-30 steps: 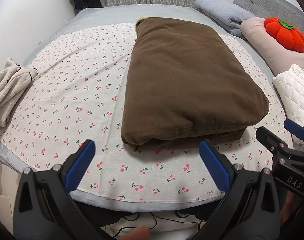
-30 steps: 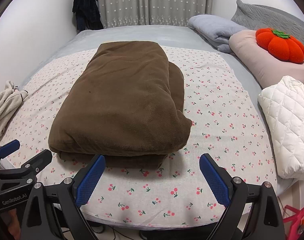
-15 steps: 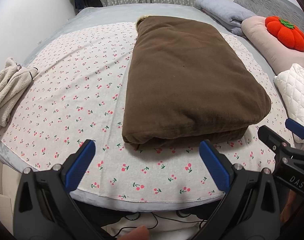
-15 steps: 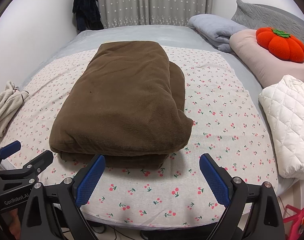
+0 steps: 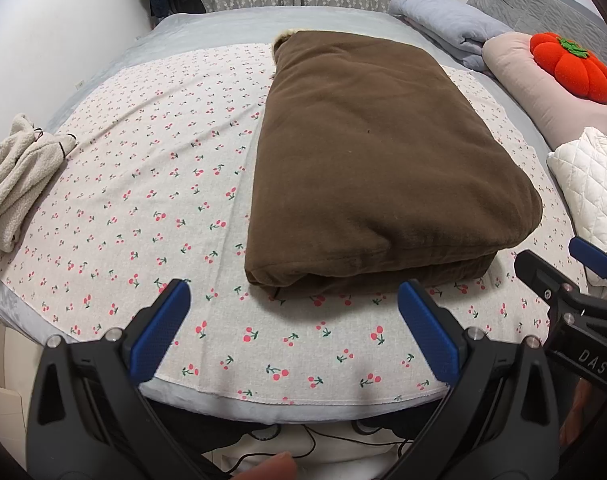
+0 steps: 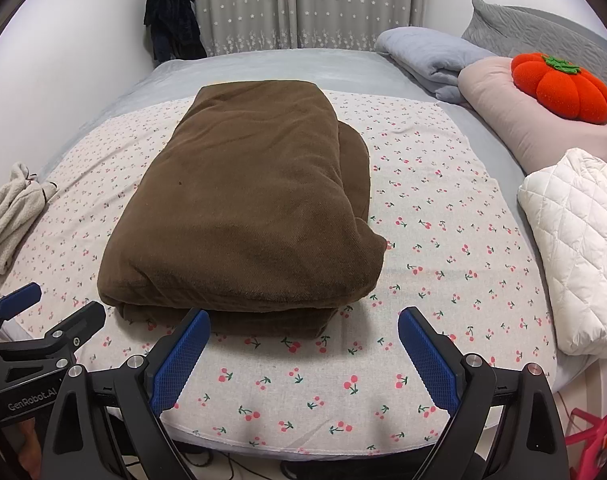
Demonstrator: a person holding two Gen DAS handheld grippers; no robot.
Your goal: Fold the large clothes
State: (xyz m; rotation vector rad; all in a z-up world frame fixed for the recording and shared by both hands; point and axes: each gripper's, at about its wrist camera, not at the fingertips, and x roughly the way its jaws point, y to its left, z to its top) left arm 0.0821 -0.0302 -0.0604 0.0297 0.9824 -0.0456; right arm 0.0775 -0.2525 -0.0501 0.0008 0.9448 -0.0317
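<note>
Brown fleece garment (image 5: 375, 160), folded into a thick oblong bundle, lies on the cherry-printed white sheet (image 5: 143, 184) that covers the middle of the grey bed (image 6: 263, 64). Its top layer is smooth, with stacked folds showing along the near edge and a second layer bulging out on the right side in the right wrist view. A sliver of pale lining peeks from its far corner in the left wrist view.

Left gripper (image 5: 295, 328) hovers at the near edge of the bed with its blue-padded fingers (image 5: 159, 332) spread wide, holding nothing and apart from the bundle. Right gripper (image 6: 303, 354) hovers beside it, equally wide and empty, its pads just short of the bundle's near fold.

Around the sheet lie a white quilted item (image 6: 575, 248), a pink pillow (image 6: 515, 116) bearing an orange pumpkin-shaped cushion (image 6: 559, 88), and a crumpled cream fleece garment (image 5: 15, 176).
</note>
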